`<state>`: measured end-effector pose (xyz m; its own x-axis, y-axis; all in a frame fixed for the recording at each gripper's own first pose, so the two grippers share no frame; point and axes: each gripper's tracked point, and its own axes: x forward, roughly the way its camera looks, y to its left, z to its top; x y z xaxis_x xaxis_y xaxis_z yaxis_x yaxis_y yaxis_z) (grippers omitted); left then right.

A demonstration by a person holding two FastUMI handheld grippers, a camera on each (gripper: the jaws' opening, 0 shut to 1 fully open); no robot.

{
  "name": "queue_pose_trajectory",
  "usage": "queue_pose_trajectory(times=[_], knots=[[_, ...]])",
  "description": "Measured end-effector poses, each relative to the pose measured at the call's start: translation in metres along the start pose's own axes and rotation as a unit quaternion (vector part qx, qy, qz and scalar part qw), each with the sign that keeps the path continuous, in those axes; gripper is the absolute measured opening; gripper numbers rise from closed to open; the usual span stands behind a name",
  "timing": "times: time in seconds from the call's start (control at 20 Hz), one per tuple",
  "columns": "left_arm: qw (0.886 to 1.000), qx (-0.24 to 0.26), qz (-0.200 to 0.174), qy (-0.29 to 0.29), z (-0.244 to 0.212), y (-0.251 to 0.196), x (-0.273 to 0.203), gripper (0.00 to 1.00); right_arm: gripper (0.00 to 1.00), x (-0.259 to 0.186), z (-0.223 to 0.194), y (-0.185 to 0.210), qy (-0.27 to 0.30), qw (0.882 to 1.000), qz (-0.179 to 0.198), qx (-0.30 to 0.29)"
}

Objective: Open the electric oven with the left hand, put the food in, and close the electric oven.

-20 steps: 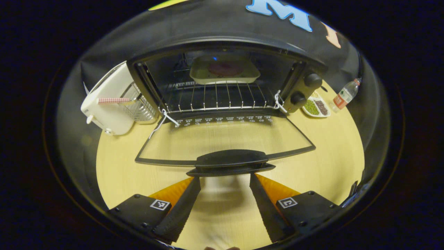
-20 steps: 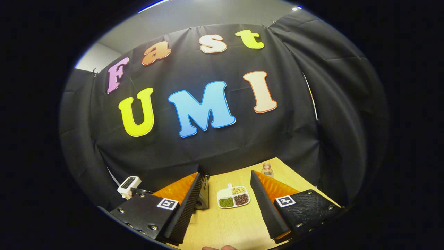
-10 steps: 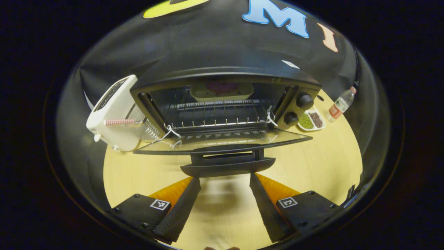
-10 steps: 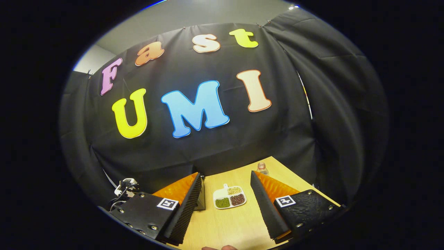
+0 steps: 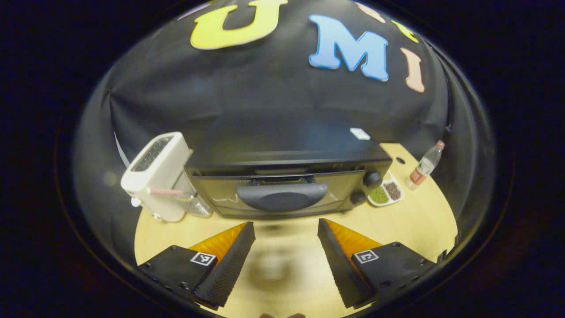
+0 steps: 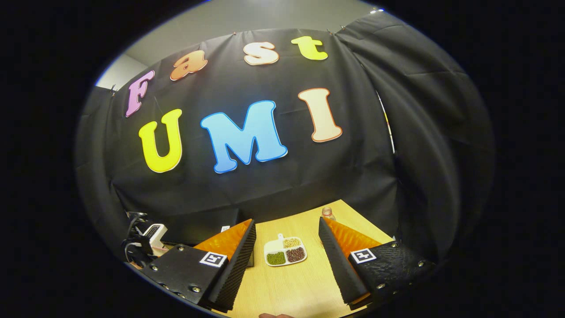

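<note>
Listing from the tongs outward, one entry per item.

1. Left gripper [image 5: 286, 240]: jaws spread wide, nothing btwn them, held just in front of the oven door and clear of it. Bare table shows in the gap.
2. Right gripper [image 6: 287, 247]: jaws likewise spread, empty, hovering over the table well to the side; no part in the closing.
3. Black electric oven w/ glass drop-down door [image 5: 287, 179]: door now up and flush against the body. A second ago it lay flat and open w/ the wire rack exposed; half a sec ago it stood roughly half raised. Closing swing looks complete, though latch seating can't be confirmed at this blur.
4. Dark curved plastic door handle [image 5: 282, 196]: faces the left gripper, untouched, near its fingertips.
5. Food, a dish on the rack: seen inside earlier; now behind the shut door, not readable through the glass. Judged to be inside the oven.
6. Two black control knobs [image 5: 372, 178]: right end of oven front.
7. White plastic toaster [image 5: 156, 174]: just beside the oven's left end.
8. White divided tray of green and dark beans [image 6: 285, 253]: on the table, right of the oven.
9. Clear plastic bottle w/ red label [image 5: 423, 165]: beyond the tray.
10. Pale wooden table [image 5: 410, 216].

Status: open, load, close all appear done; only withdrawal left.
</note>
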<state>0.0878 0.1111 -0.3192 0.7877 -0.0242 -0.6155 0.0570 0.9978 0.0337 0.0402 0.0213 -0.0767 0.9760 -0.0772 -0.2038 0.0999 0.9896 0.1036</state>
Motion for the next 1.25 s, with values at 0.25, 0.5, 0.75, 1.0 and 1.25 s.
queue_pose_trajectory(times=[0.25, 0.5, 0.75, 1.0, 1.25], knots=[[0.983, -0.003, 0.035, -0.179, 0.096, -0.01, -0.11, 1.0, 0.86, -0.006, 0.023, 0.026, -0.042, 0.998, 0.014, -0.049], [0.957, 0.001, 0.035, -0.288, 0.169, -0.044, -0.221, 1.0, 0.87, -0.032, 0.058, 0.078, -0.085, 0.992, 0.064, -0.062], [0.951, 0.001, 0.017, -0.31, 0.186, -0.062, -0.273, 1.0, 0.87, -0.048, 0.069, 0.105, -0.097, 0.989, 0.087, -0.064], [0.952, 0.009, 0.022, -0.305, 0.182, -0.053, -0.275, 1.0, 0.87, -0.055, 0.066, 0.113, -0.101, 0.99, 0.078, -0.066], [0.954, 0.002, 0.005, -0.299, 0.177, -0.04, -0.275, 1.0, 0.87, -0.06, 0.065, 0.131, -0.103, 0.99, 0.076, -0.064]])
